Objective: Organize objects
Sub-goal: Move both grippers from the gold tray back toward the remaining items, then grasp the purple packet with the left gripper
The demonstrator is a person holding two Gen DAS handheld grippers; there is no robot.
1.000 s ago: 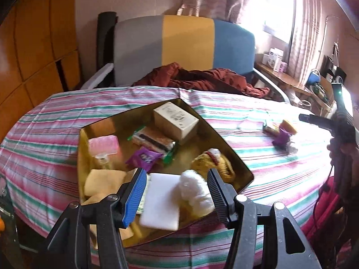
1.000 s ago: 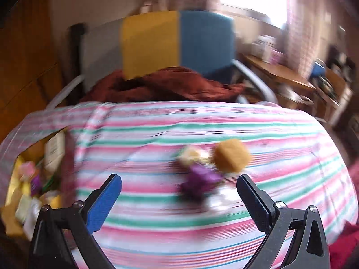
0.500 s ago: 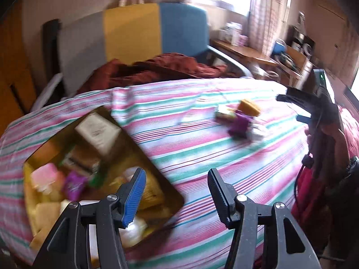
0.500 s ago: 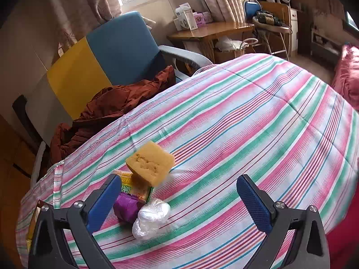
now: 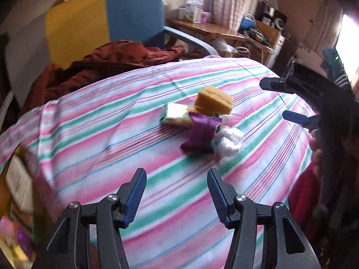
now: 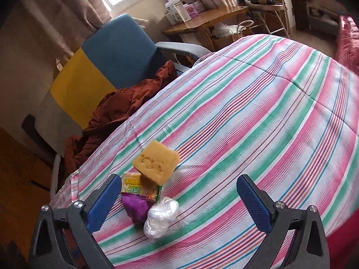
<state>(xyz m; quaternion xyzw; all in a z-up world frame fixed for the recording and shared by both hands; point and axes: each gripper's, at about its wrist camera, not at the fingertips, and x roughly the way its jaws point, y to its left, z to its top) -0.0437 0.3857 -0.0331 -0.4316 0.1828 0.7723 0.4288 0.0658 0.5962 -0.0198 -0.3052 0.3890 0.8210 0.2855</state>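
Note:
A small pile lies on the striped tablecloth [image 6: 258,123]: a yellow sponge [image 6: 157,163] leaning on a yellow-green packet [image 6: 136,187], a purple wrapper [image 6: 136,208] and a white plastic ball [image 6: 161,213]. My right gripper [image 6: 179,199] is open just short of the pile, with the ball and wrapper low between its blue pads. In the left wrist view the sponge [image 5: 213,100], packet [image 5: 177,114], wrapper [image 5: 202,132] and ball [image 5: 231,139] lie ahead of my open, empty left gripper [image 5: 176,192]. The right gripper [image 5: 273,99] reaches in from the right.
A gold tray [image 5: 13,235] holding a cream box [image 5: 18,186] and other items shows at the far left edge. Behind the table stands a yellow-and-blue chair [image 6: 107,62] with a rust-brown garment [image 6: 116,112]. A wooden desk [image 6: 202,20] stands further back.
The left gripper has swung right, from over the tray toward the pile. The right gripper rolled and closed in on the pile, then held still.

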